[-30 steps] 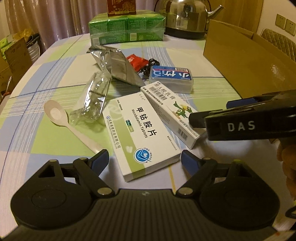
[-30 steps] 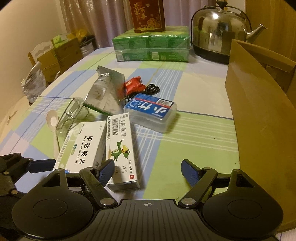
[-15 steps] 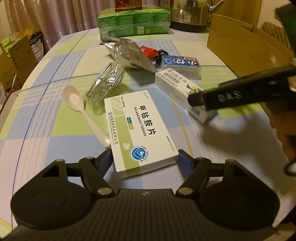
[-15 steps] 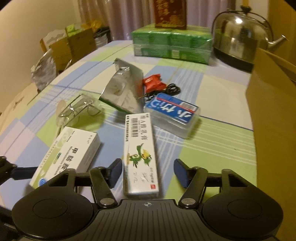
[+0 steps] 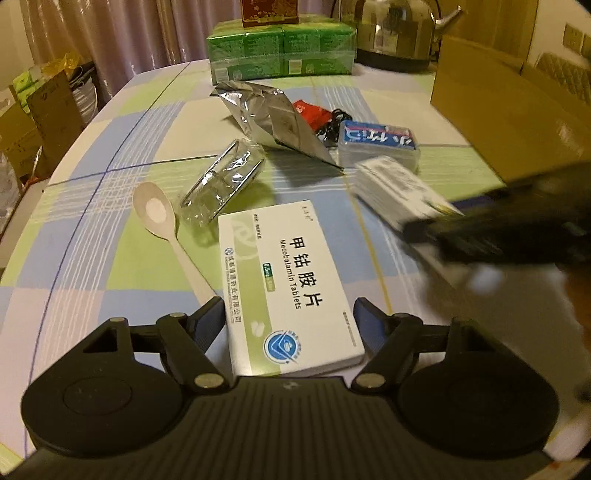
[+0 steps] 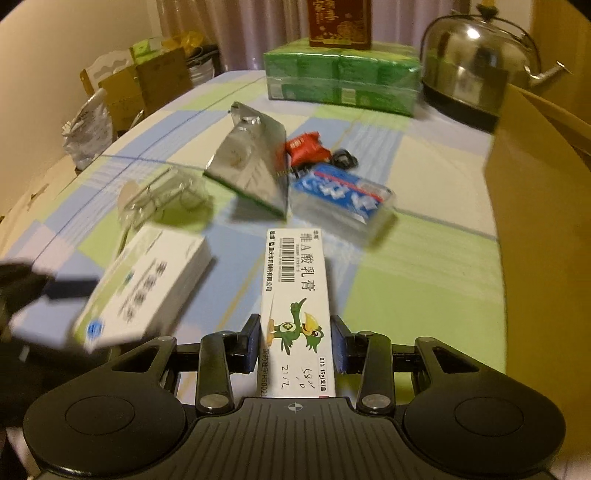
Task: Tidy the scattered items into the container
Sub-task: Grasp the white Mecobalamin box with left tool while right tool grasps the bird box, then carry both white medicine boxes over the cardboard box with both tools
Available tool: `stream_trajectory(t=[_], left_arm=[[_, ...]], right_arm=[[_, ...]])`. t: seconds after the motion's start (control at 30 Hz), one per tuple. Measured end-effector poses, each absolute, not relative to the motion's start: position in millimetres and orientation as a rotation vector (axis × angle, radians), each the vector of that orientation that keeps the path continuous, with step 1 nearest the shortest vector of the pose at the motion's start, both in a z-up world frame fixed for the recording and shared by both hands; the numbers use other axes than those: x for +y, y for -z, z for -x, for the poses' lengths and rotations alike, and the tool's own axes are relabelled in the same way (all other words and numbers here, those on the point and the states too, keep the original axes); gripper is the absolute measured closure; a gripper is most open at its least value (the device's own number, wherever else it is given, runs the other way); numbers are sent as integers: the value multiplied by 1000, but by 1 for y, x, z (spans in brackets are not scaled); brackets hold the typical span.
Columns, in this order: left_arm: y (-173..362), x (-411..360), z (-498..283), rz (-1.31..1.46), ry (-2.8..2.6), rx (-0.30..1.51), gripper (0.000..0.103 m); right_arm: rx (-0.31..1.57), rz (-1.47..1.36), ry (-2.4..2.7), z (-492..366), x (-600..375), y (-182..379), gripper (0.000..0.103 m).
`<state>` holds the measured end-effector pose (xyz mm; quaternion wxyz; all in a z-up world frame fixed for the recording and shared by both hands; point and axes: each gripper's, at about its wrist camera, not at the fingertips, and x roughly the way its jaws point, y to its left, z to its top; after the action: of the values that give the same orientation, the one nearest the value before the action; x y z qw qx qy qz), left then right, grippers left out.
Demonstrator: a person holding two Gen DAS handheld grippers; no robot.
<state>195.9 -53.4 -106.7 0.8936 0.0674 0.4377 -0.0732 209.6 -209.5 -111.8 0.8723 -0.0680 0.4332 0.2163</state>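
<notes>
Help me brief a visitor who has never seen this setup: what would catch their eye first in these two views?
Probably the two medicine boxes up front: the white-and-green tablet box lying between the left gripper's fingers, and the narrow cream box with a green bird, on which the right gripper's jaws have just been closing. Behind them lie a crumpled foil pouch mid-table, a green pack at the far edge and a cardboard box on the right.

bench [image 5: 110, 266]: checked blue, green and white cloth | far edge: green shrink-wrapped pack [image 6: 341, 86], dark red box [image 6: 340, 22] on top | steel kettle [image 6: 476, 62] just beside pack | off bench, left: cardboard boxes [image 6: 147, 81], curtain [image 5: 122, 37] behind
</notes>
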Motion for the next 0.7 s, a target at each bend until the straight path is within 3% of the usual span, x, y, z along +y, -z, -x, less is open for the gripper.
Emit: stream_trajectory(t=[0.4, 0.7], left_arm=[[101, -73, -139, -227, 325, 939, 34], [107, -78, -145, -217, 295, 946, 33]], right_arm=[[948, 91, -318, -128, -260, 108, 67], [927, 93, -307, -125, -261, 111, 65]])
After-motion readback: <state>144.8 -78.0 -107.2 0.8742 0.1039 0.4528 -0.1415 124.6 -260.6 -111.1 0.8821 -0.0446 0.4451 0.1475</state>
